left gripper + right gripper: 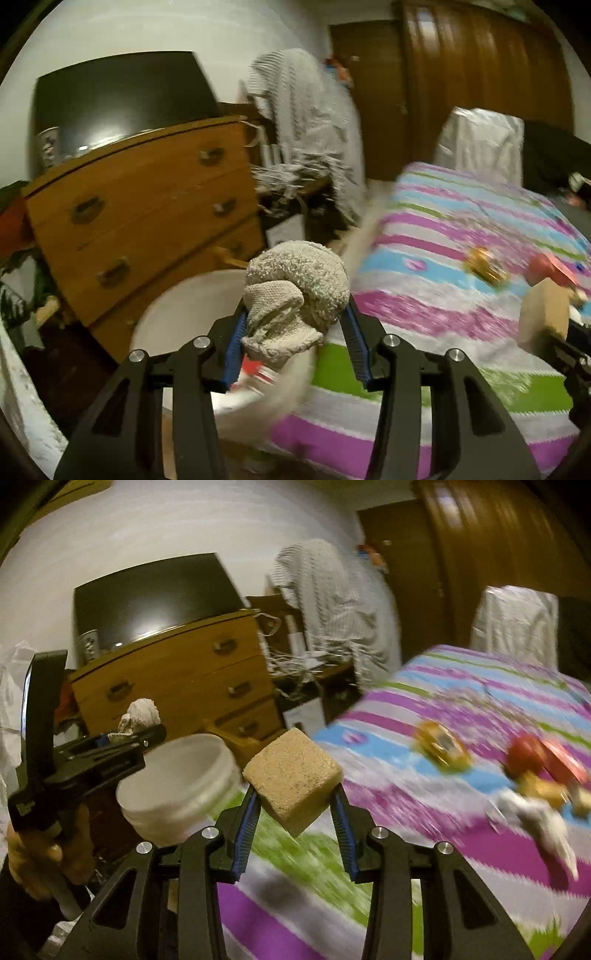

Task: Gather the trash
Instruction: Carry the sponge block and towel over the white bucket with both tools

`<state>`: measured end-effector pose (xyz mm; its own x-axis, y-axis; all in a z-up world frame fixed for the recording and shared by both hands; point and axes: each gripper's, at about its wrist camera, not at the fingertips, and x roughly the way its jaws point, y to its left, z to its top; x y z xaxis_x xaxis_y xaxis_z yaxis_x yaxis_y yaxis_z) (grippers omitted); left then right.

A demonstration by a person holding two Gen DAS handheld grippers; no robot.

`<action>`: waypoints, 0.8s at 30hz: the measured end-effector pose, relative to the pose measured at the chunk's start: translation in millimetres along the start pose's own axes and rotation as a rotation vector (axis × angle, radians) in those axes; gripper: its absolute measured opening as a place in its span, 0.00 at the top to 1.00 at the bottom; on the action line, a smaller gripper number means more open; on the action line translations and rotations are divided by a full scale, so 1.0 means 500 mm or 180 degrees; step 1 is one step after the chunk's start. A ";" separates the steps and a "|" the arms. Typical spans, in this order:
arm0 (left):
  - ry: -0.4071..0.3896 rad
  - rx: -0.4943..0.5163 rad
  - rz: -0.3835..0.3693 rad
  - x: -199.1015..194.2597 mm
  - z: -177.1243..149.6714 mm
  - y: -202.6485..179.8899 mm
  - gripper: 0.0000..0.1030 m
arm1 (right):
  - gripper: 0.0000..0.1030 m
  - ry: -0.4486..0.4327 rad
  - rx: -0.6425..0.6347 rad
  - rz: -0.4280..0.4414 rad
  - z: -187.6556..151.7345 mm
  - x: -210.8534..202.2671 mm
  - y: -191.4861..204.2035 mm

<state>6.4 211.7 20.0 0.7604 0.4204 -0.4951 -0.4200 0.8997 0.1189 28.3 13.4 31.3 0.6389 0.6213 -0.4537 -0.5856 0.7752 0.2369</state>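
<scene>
My left gripper (295, 314) is shut on a balled-up grey sock (295, 295) and holds it above the white bucket (177, 314). The left gripper also shows in the right wrist view (136, 734), with the sock (140, 712) in it, beside the bucket (177, 782). My right gripper (293, 797) is shut on a tan sponge block (293, 779), held over the edge of the striped bed (443, 812). The sponge also shows at the right of the left wrist view (543, 314). A yellow wrapper (441, 747) and a red item (535, 760) lie on the bed.
A wooden chest of drawers (147, 206) with a dark TV (122, 96) on it stands to the left. A chair draped with striped cloth (314, 122) stands behind, next to a wooden wardrobe (480, 74). A white crumpled item (539, 823) lies on the bed.
</scene>
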 end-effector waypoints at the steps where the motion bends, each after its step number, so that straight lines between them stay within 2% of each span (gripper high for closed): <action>1: -0.0013 -0.0030 0.0074 0.004 0.008 0.021 0.56 | 0.61 0.0006 -0.0046 0.0057 0.022 0.016 0.020; 8: -0.0052 -0.0141 0.0417 0.027 0.039 0.127 0.56 | 0.60 0.0164 -0.0226 0.0347 0.139 0.124 0.151; 12: -0.0030 -0.0233 0.0570 0.041 0.044 0.185 0.56 | 0.60 0.0290 -0.0341 0.0476 0.182 0.187 0.222; 20: 0.0069 -0.0284 0.0744 0.082 0.044 0.256 0.56 | 0.60 0.0579 -0.0672 0.0573 0.215 0.318 0.347; 24: 0.0107 -0.0294 0.0784 0.101 0.040 0.276 0.56 | 0.60 0.0645 -0.0761 0.0578 0.219 0.362 0.382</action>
<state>-3.3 359.3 28.6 0.6133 0.6199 -0.4895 -0.6350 0.7555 0.1612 86.9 286.3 88.6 0.4159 0.6925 -0.5894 -0.7960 0.5907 0.1324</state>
